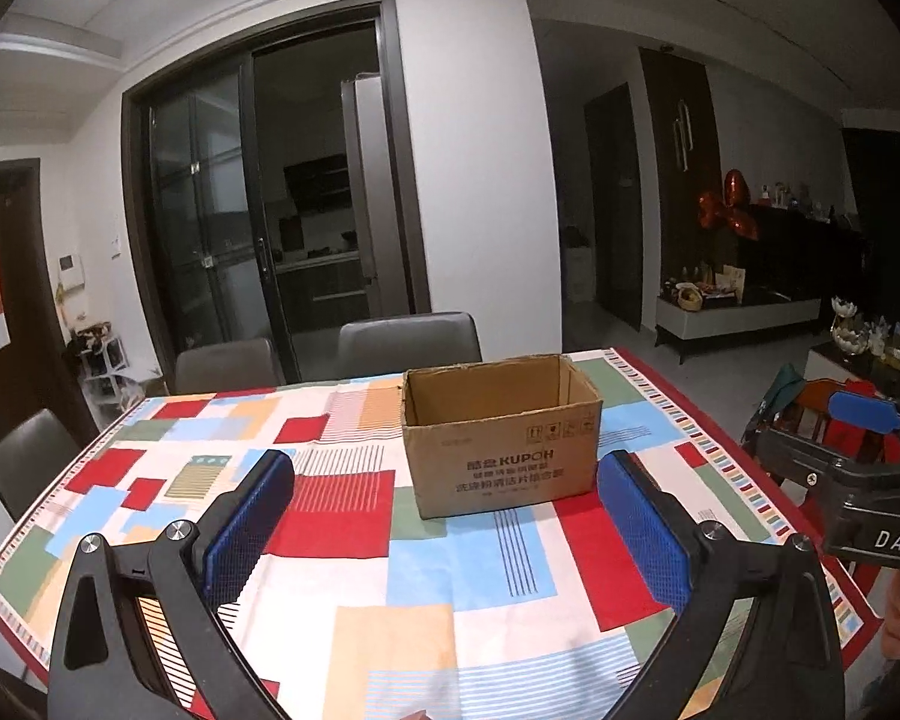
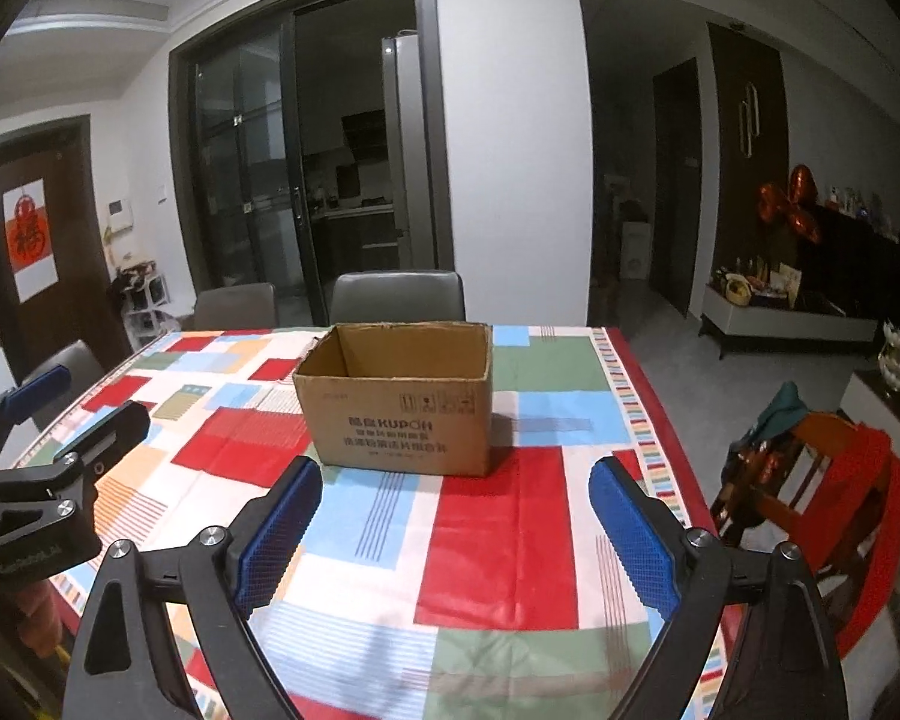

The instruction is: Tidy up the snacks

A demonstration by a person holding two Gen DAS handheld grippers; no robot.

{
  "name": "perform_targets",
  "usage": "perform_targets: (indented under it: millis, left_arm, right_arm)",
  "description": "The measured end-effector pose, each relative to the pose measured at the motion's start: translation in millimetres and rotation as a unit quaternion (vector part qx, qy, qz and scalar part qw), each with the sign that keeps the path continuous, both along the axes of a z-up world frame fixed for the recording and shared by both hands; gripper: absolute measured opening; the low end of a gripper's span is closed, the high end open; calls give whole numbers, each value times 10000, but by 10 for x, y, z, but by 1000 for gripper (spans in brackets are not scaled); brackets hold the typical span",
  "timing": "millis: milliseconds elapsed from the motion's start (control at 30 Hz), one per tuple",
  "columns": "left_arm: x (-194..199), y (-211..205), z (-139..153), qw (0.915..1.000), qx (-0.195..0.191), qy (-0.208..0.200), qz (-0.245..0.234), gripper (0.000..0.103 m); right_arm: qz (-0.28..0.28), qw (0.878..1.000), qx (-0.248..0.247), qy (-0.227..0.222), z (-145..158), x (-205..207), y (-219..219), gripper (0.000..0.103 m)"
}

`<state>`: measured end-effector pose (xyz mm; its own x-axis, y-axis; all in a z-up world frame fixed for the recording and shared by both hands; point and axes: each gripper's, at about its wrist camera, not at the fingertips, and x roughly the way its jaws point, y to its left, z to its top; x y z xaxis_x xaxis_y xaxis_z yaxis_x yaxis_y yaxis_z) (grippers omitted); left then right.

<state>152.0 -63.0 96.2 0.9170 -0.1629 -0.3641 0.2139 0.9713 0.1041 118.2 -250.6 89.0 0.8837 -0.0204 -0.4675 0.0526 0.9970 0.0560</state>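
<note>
We see no snacks on the counter [image 2: 510, 540]; the box [image 2: 399, 405] at mid-frame hides its bottom, so progress stays unclear. Left tool [image 1: 444, 522] and right tool [image 2: 453, 531] both gape, holding nothing.

one cardboard box [image 2: 399, 405], three grey chairs [image 2: 398, 295], two hand-held grippers [image 1: 447, 483].

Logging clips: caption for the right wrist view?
Open right gripper above patterned tablecloth, facing an open cardboard box.

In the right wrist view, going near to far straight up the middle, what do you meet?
Right gripper, open and empty → patterned tablecloth → open cardboard box → grey chair behind the table → dark sliding glass door.
</note>
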Motion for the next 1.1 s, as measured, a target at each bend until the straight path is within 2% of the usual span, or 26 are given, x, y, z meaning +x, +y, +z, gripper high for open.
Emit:
perform_targets:
  millis: [467, 1100]
  left_arm:
    - [-110, -32, -71, 9997, -171, 9, -194, 103]
    - [-99, -44, -158, 9997, -109, 119, -184, 103]
  right_arm:
    - [-79, 9999, 46, -123, 4, -146, -42, 92]
    - [-22, 9999, 159, 22, -80, -118, -55, 92]
